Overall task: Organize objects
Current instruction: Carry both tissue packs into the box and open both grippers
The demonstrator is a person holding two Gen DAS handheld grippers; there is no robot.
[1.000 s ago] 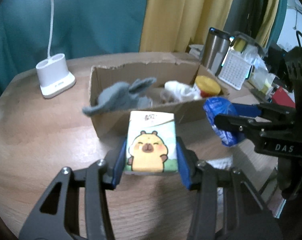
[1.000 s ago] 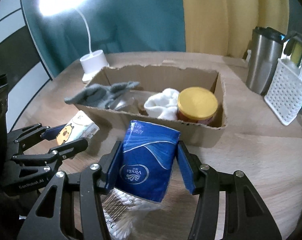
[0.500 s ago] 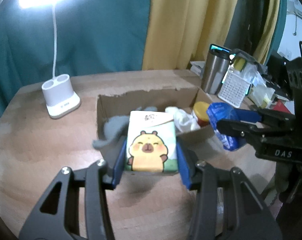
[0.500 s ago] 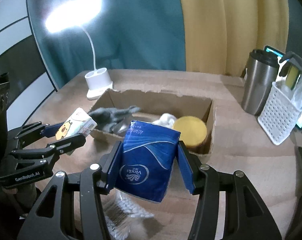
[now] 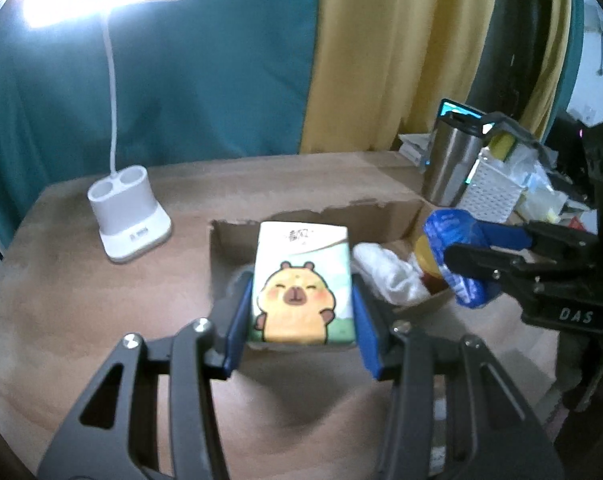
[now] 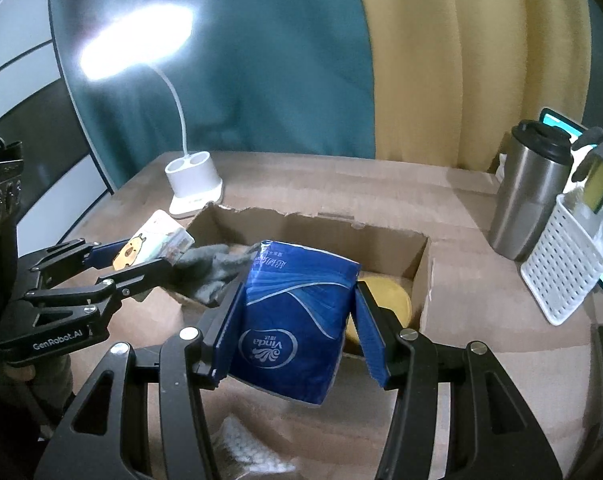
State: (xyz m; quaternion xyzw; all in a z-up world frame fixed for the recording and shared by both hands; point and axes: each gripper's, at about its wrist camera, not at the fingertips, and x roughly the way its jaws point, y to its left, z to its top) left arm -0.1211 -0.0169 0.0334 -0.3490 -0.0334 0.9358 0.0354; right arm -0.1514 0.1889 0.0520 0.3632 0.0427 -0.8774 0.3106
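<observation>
At frame centre, a cartoon tissue pack [image 5: 301,280] is being clamped by the left gripper [image 5: 301,316] and a blue tissue pack [image 6: 297,316] by the right gripper [image 6: 297,328] near the cardboard box [image 6: 419,276], where crowding is probably risking a snag on the grey cloth [image 6: 213,272].

A round-edged wooden table [image 6: 481,200] carries everything here. A torn-rimmed cardboard box [image 6: 419,276] sits open near its middle. Behind the box's left end stands a white lamp base [image 5: 129,226] with two round wells (its thin neck curves up to a lit head). Off to the right, a steel tumbler [image 6: 531,196] with a dark lid stands just beside a white perforated basket [image 6: 561,268]. At the near edge lies a clear bag [image 6: 241,448] of what look like cotton swabs, blurred.
</observation>
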